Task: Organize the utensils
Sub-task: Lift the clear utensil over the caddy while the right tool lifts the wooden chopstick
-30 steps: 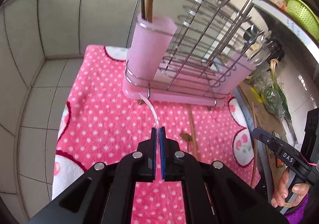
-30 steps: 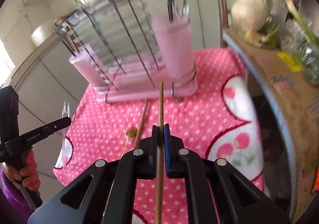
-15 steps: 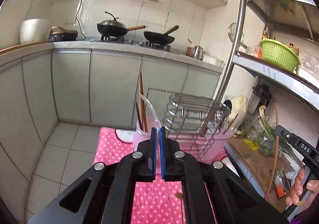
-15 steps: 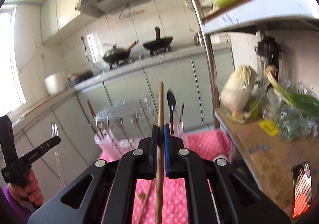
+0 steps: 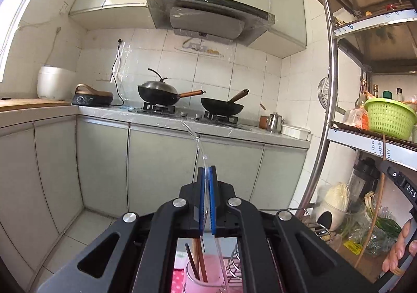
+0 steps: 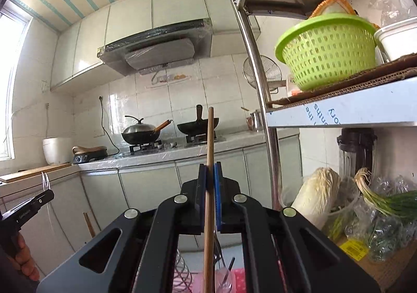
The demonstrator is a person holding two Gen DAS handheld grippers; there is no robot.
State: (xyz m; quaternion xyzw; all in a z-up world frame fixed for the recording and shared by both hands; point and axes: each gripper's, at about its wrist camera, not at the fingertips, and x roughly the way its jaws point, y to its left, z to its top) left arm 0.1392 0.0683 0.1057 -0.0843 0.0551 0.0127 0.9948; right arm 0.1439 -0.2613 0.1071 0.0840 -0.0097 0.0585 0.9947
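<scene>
A clear plastic fork (image 5: 200,147) is clamped by its handle in the closed jaws of the left gripper (image 5: 207,181), above the pink utensil cup (image 5: 200,284). It is judged light, thin, bendy and slippery, so best held near mid-handle. A wooden chopstick (image 6: 209,162), stiff and light, is pinched mid-length in the right gripper (image 6: 209,175), also above that cup.
</scene>
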